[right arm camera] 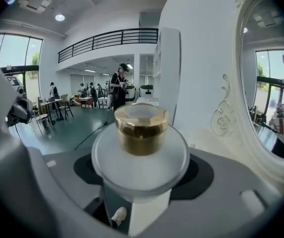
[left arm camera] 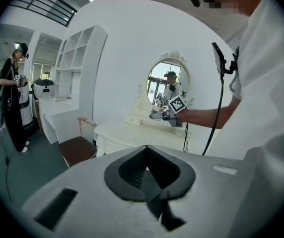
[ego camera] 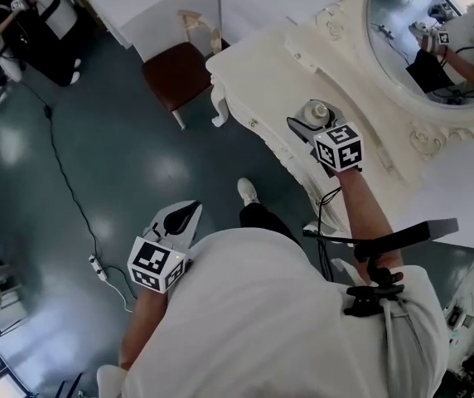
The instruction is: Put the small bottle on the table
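Observation:
The small bottle [right arm camera: 141, 150], a round frosted body with a gold cap [right arm camera: 141, 128], sits between the jaws of my right gripper [right arm camera: 140, 182], which is shut on it. In the head view the small bottle [ego camera: 316, 112] and right gripper [ego camera: 307, 125] hang over the front edge of the white dressing table [ego camera: 270, 69]. Under the bottle the table's edge, the floor and a shoe show. My left gripper [ego camera: 181, 217] hangs low at my left side over the floor, away from the table. In its own view the left gripper [left arm camera: 147, 155] is shut, with nothing between the jaws.
An oval mirror [ego camera: 436, 31] in a carved white frame stands at the table's back. A brown-seated chair [ego camera: 175, 73] is at the table's left end. A cable [ego camera: 63, 172] and power strip [ego camera: 98, 266] lie on the dark floor. A person [ego camera: 5, 23] stands far left.

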`<state>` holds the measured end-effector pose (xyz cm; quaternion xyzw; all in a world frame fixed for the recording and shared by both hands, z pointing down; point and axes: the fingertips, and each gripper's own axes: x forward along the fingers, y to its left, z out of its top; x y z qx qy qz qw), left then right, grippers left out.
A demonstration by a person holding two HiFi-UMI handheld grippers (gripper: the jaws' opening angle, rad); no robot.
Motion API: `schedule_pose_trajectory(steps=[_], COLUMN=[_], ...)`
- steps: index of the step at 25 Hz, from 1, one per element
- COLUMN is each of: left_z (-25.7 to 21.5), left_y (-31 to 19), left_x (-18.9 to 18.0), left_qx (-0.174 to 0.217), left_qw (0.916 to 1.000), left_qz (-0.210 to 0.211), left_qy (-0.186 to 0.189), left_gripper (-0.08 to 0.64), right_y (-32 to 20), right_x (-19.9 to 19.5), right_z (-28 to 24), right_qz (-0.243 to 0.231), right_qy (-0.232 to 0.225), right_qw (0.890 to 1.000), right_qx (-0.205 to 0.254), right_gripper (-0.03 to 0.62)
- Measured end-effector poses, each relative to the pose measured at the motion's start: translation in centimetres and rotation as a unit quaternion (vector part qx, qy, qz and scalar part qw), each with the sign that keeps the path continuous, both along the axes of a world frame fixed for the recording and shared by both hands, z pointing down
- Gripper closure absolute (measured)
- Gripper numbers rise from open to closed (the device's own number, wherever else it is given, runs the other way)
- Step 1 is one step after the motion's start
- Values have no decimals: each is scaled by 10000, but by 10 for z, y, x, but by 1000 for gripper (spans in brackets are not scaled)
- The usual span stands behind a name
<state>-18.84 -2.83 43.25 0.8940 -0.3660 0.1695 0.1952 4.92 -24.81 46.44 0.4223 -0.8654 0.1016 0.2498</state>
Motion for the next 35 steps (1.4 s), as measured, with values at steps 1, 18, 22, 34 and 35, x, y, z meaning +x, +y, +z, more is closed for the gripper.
schedule_pose_trajectory(steps=[1,18,22,34,35], left_z=[-3,-1,3,11,11], left_y=[-17,-219,-237,-266,-267], left_x=[3,61,70,76,77], left_qx=[-2,-116,-235,-456,-460], left_qw=[10000,9980,9969,9949,9948], left_qz=[-50,-456,-551,-658,-655], left_qy=[-24,-419,-512,-619,-624], left_gripper=[558,558,558,558,558], right_y=[-26,-303,-334,-385,-387], right_x=[7,87,108,126,127], right_z=[2,66,86,121,122], right_qz=[26,218,309,541,549], right_qy=[30,179,210,235,241], right_qw=[10000,9996,9992,9979,9978], right_qx=[8,-89,-159,-275,-278], right_gripper=[253,253,253,253,253])
